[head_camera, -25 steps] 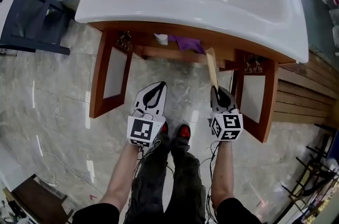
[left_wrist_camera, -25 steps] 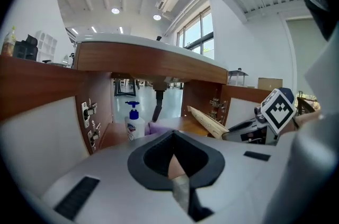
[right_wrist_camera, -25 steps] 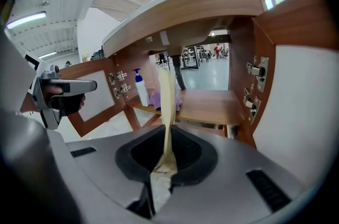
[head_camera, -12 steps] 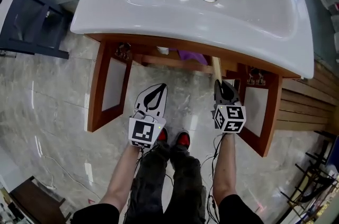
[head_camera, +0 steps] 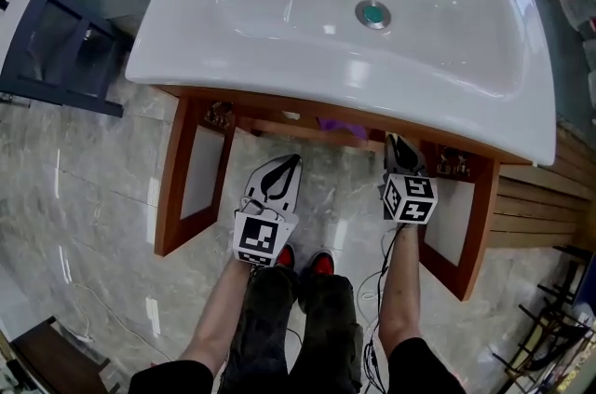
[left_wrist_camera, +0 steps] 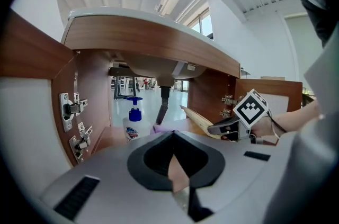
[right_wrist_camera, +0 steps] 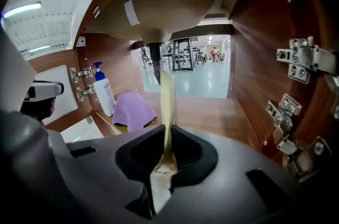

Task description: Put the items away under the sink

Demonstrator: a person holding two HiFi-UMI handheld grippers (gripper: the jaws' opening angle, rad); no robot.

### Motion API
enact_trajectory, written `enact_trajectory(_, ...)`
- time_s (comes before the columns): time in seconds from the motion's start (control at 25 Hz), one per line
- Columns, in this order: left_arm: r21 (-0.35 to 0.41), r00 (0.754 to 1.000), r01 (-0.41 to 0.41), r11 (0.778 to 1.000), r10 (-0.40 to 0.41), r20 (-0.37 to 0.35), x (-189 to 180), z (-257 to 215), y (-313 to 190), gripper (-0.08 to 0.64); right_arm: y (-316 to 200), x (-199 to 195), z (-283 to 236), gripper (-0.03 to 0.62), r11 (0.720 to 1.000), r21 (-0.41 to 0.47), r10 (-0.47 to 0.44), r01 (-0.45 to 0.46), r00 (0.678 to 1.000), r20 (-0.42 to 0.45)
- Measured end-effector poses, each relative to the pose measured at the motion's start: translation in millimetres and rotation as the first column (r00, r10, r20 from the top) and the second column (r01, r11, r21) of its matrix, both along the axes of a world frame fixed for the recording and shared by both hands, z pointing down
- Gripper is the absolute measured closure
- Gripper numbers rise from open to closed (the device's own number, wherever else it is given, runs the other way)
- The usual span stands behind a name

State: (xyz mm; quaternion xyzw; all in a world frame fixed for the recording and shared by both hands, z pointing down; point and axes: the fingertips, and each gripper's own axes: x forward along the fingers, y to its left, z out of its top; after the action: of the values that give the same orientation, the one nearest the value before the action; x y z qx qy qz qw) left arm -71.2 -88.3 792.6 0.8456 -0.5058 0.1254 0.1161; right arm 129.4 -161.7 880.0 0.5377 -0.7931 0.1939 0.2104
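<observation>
Advanced right gripper [head_camera: 398,145] farther beneath white sink [head_camera: 279,20] than a second before. Kept its jaws clamped on pale flat strip [right_wrist_camera: 168,106], possibly wooden, projecting over cabinet shelf [right_wrist_camera: 212,117]. Held left gripper [head_camera: 282,169] closed, empty, outside cabinet front. Found purple cloth [right_wrist_camera: 132,109] beside pump bottle [right_wrist_camera: 104,93] on shelf's left.

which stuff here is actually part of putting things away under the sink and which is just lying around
In the job: pale flat stick, shut in the right gripper; pump bottle and purple cloth on the cabinet shelf; left gripper, shut and empty.
Just lying about: dark frame left of the sink; wooden slats at right.
</observation>
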Motion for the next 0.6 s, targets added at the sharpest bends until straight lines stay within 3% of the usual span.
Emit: enact_trajectory(0.6, 0.002, 0.999, 0.031, 1.000, -0.031, -0.010, -8, 12, -13, 0.554, -36, -6, 22, 0.540, 1.000, -0.004, 0.006, -0.006, 1.000, -0.025)
